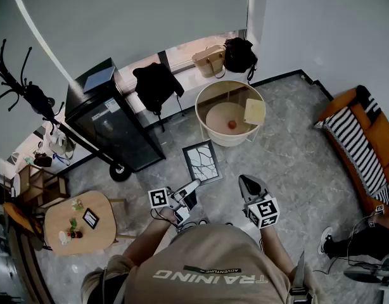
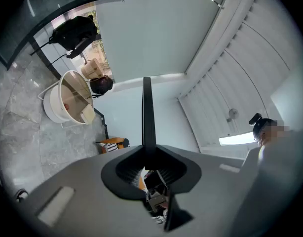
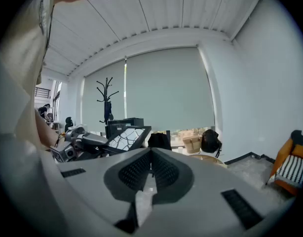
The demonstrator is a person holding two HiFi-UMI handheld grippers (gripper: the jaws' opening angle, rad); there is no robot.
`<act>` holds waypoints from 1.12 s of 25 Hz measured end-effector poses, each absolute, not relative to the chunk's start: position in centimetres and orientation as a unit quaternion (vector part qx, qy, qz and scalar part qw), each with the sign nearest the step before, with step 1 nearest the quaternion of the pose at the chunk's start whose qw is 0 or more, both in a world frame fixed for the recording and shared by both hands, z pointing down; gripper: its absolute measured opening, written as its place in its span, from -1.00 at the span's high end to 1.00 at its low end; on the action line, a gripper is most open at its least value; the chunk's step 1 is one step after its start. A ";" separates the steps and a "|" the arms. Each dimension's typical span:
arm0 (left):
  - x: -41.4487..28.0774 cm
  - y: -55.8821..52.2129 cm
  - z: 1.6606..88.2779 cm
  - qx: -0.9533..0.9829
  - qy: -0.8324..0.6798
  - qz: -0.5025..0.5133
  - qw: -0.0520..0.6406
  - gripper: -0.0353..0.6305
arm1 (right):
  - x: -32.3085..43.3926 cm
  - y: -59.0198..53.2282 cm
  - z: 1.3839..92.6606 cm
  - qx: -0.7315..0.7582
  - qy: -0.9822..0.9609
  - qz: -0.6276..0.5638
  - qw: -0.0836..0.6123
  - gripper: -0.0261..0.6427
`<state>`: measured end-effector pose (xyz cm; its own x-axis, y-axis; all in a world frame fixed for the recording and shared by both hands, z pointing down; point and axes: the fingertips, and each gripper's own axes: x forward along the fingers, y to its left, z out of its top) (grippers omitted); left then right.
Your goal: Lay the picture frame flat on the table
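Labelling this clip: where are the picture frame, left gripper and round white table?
picture frame (image 1: 202, 161): head view, patterned face.
left gripper (image 1: 192, 189): head view, between its fingertips.
round white table (image 1: 227, 138): head view, front wall.

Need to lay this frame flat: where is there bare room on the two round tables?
White rimmed table: tan top bare left of the red ball; a cream pad fills its right side. Small wooden table: crowded mid-top by a small frame and trinkets, bare only along its left and right edges.
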<state>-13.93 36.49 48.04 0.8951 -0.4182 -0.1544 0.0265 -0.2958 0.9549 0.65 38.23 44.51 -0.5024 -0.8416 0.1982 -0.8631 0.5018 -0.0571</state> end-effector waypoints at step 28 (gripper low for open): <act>-19.8 29.2 52.6 0.762 -0.136 -0.195 0.602 0.67 | -2.5 32.6 48.7 0.515 -0.847 0.097 0.092 0.90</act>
